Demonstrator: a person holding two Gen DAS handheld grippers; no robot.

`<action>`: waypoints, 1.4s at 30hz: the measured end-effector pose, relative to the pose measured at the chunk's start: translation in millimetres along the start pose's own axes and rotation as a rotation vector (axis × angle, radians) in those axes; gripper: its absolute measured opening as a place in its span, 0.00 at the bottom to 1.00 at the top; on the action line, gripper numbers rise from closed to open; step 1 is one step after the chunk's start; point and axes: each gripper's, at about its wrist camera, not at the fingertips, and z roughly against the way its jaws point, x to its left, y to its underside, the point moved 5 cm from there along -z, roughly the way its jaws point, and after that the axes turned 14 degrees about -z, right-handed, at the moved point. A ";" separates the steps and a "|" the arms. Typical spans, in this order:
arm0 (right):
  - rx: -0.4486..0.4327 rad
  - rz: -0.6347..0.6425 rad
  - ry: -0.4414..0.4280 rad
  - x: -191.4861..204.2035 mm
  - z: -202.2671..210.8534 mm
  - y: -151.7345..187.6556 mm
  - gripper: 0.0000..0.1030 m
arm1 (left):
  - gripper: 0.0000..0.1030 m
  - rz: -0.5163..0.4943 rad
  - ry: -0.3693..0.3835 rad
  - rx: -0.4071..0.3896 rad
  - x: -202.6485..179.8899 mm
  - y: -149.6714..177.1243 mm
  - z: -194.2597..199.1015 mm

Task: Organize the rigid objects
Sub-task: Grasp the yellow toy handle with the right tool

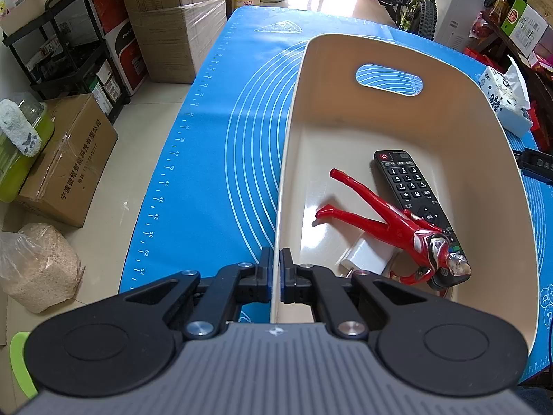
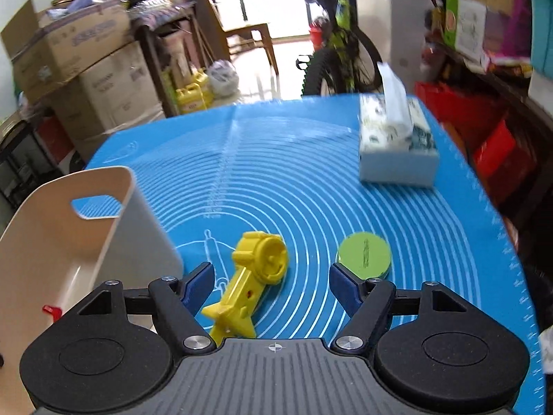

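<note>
Clamping the cream bin (image 1: 449, 110) rim, the left gripper (image 1: 275, 266) is closed; beside the bin, the right gripper (image 2: 271, 285) gapes empty above the yellow toy (image 2: 249, 276).

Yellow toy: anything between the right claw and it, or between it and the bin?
Nothing visible. The right claw is open, with the yellow toy lying on the blue mat near its left finger. The cream bin stands just left, open-topped; only its wall must be cleared.
</note>
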 end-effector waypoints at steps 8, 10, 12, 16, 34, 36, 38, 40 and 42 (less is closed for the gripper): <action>0.062 0.008 0.016 6.2 -29.8 3.8 0.72 | 0.06 -0.005 -0.008 0.005 -1.8 -1.8 -0.9; 0.080 0.008 0.019 7.7 -35.9 5.5 0.72 | 0.06 -0.005 -0.009 0.005 -1.8 -1.7 -1.0; 0.104 0.008 0.026 10.1 -41.9 7.2 0.71 | 0.06 -0.005 -0.011 0.006 -1.7 -2.2 -0.8; 0.136 -0.010 0.050 10.3 -53.6 12.8 0.66 | 0.06 -0.006 -0.010 0.006 -1.7 -2.2 -0.7; 0.054 -0.046 0.039 -12.0 -17.6 8.2 0.32 | 0.06 -0.009 -0.014 0.007 -0.7 -2.1 0.2; 0.040 -0.060 0.018 -11.5 -9.7 6.4 0.32 | 0.06 -0.007 -0.015 0.008 -1.1 -1.9 0.3; 0.026 -0.060 -0.008 -8.7 0.6 5.4 0.32 | 0.06 -0.007 -0.016 0.008 -1.0 -2.1 0.5; 0.001 -0.042 -0.031 -3.6 13.8 4.5 0.32 | 0.07 -0.008 -0.018 0.010 -1.3 -2.4 0.7; -0.031 -0.024 -0.057 4.4 29.6 1.3 0.32 | 0.07 -0.010 -0.021 0.012 -1.9 -2.7 0.4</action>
